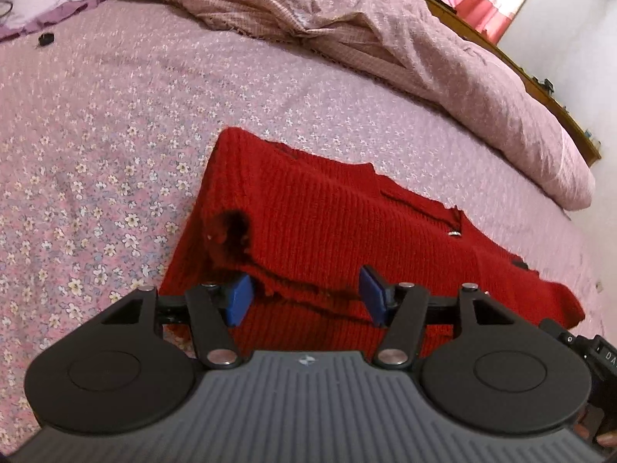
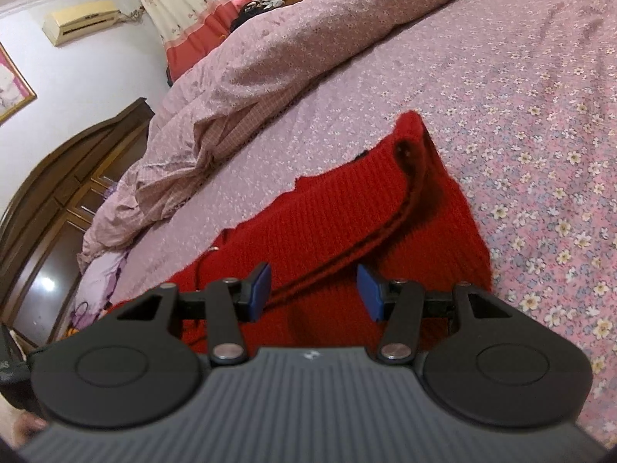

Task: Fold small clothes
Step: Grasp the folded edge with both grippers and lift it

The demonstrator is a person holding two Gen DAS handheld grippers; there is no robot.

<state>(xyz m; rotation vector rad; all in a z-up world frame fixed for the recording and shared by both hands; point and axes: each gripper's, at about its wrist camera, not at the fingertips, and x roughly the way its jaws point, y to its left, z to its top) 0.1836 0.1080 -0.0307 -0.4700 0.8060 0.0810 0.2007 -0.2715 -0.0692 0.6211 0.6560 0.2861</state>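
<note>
Red knitted sweater point(image 1: 347, 223) lies on the bed, spread over the pink flower-print sheet point(image 1: 96, 162), partly folded so that one layer overlaps another along a dark seam line. In my left wrist view it runs from a far corner near the middle of the picture down to my fingers, with a dark fuzzy patch point(image 1: 233, 227) near its left edge and a small pale button point(image 1: 455, 234) towards the right.

My left gripper point(image 1: 306, 295) stands open just above the near part of the sweater; its blue pads point(image 1: 240, 299) are apart, with a ridge of the knit showing in the gap, and I cannot tell whether they touch the cloth.

My right gripper point(image 2: 312, 293) is open as well, over the near edge of the sweater point(image 2: 327, 216), and the folded edge runs diagonally through the space between its blue pads point(image 2: 368, 295). Nothing is pinched there.

Beyond the sweater a crumpled pink quilt point(image 1: 385, 38) is heaped along the far side of the bed. In the right wrist view a wooden wardrobe point(image 2: 58, 193) stands at the left, with an air conditioner point(image 2: 83, 19) high on the wall and curtains point(image 2: 181, 0) beside it.
</note>
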